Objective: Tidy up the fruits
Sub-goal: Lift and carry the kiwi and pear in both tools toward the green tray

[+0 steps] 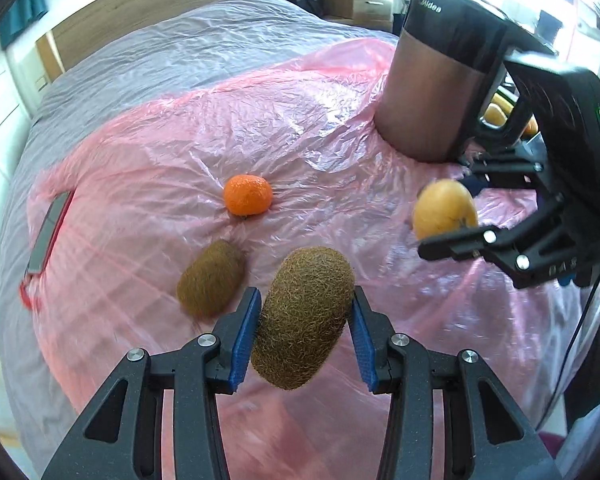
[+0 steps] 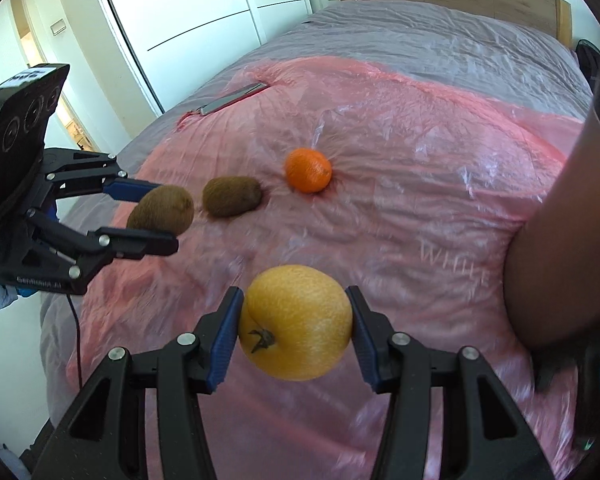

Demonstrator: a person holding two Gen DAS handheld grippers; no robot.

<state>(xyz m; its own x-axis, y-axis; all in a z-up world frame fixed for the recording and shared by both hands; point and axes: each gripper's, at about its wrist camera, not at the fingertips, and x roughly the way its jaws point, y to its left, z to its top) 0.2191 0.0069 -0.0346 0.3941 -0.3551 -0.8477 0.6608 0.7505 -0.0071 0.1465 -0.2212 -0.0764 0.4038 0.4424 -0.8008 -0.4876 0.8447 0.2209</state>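
My left gripper (image 1: 304, 316) is shut on a brown kiwi (image 1: 303, 320) and holds it above the pink plastic sheet (image 1: 320, 120). It shows at the left of the right wrist view (image 2: 156, 218) with the kiwi (image 2: 162, 212). My right gripper (image 2: 296, 324) is shut on a yellow orange (image 2: 296, 322), also lifted; it shows in the left wrist view (image 1: 448, 216) with the orange (image 1: 444, 210). A second kiwi (image 1: 211, 278) (image 2: 232, 196) and a small orange mandarin (image 1: 247, 195) (image 2: 308, 170) lie on the sheet.
A tall dark Midea kettle (image 1: 440, 80) stands on the sheet at the right; more yellow fruit (image 1: 496, 114) shows behind its handle. A flat phone-like slab (image 1: 48, 236) (image 2: 232, 98) lies near the sheet's edge. The sheet covers a grey bed (image 1: 160, 52).
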